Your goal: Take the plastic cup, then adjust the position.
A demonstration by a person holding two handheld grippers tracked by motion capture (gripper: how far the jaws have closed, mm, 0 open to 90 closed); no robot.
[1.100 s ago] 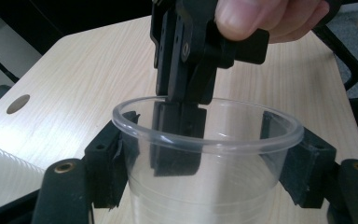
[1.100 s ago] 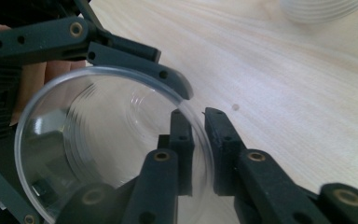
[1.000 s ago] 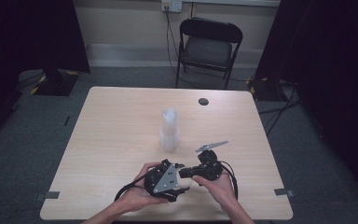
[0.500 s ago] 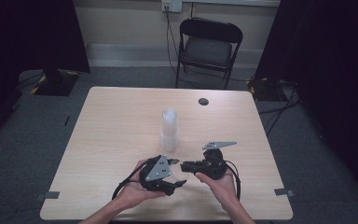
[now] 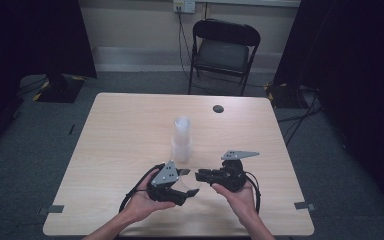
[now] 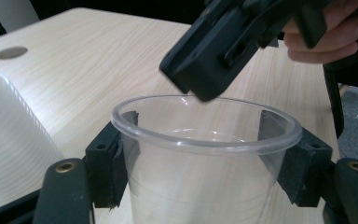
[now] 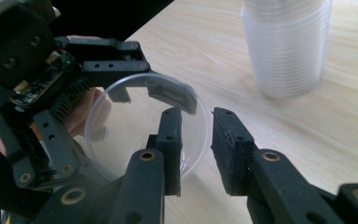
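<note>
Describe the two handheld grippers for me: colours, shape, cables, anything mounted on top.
Both are black. The left gripper and the right gripper each carry a grey three-cornered plate on top and trail a black cable. The jaws are flat-sided blocks on arms with brass-coloured pivot holes. In the right gripper view, a small green light shows on the left gripper's exposed circuit board. The forearms show no sleeves.

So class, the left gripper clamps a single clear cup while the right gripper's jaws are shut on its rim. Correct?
Not quite. The left gripper does clamp the clear cup, but the right gripper is open, its jaws straddling the rim without pinching it, as the right gripper view shows.
</note>
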